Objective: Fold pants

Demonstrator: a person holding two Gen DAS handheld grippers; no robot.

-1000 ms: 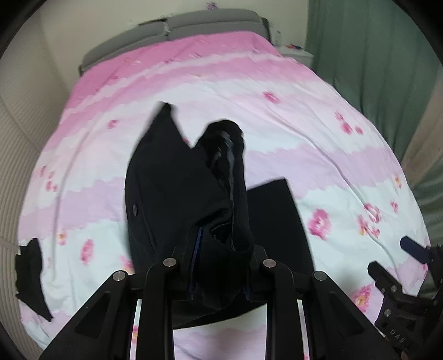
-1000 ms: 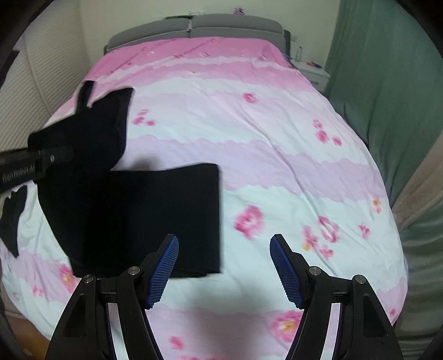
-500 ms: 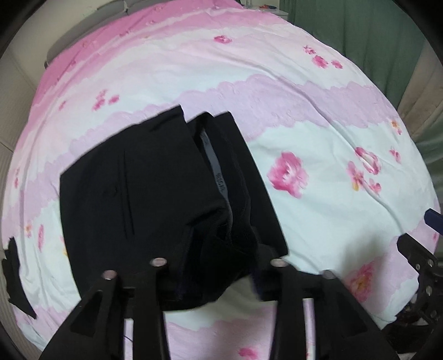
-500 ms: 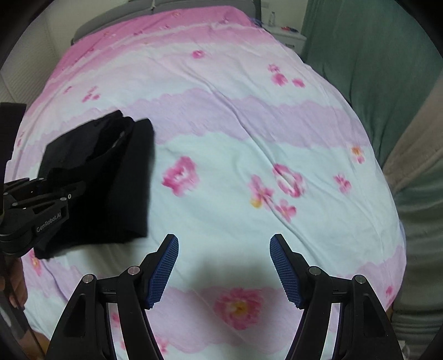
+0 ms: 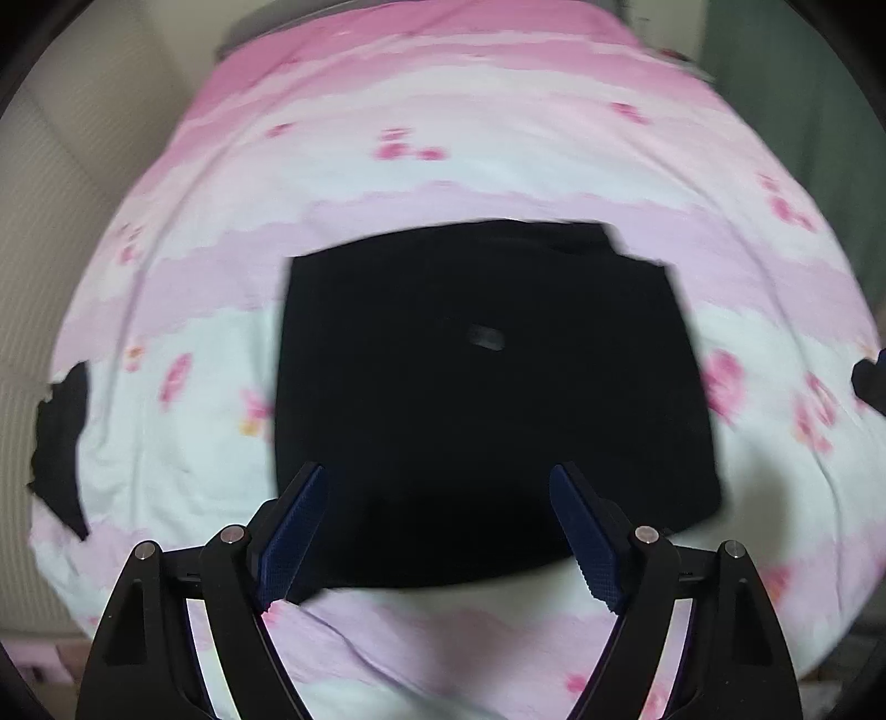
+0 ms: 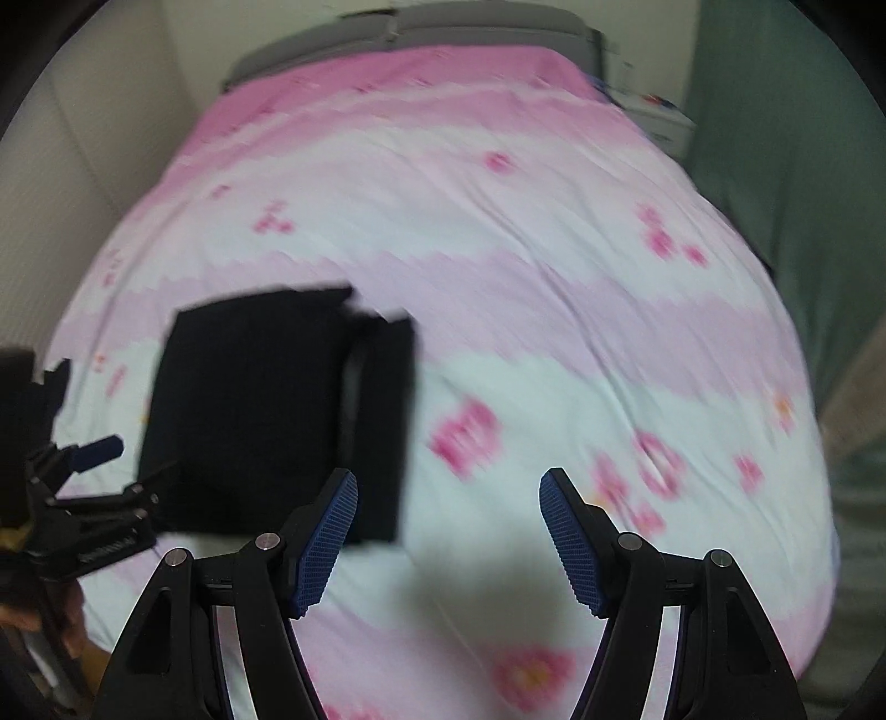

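Note:
The black pants (image 5: 487,399) lie folded into a flat, roughly square stack on the pink flowered bedspread (image 5: 498,138). My left gripper (image 5: 437,531) is open and empty, hovering over the stack's near edge, with its blue pads (image 5: 293,531) spread. In the right wrist view the folded pants (image 6: 266,410) lie to the left, and my right gripper (image 6: 448,531) is open and empty over bare bedspread (image 6: 554,277) to their right. The left gripper (image 6: 83,498) shows at that view's left edge.
A second dark garment (image 5: 61,443) hangs at the bed's left edge. A grey headboard (image 6: 443,22) is at the far end, a green curtain (image 6: 786,166) on the right and a white nightstand (image 6: 659,116) beside it.
My left gripper has let go of the pants and opened. The pants have dropped flat into a folded stack. The right gripper stayed open and swung back towards the pants.

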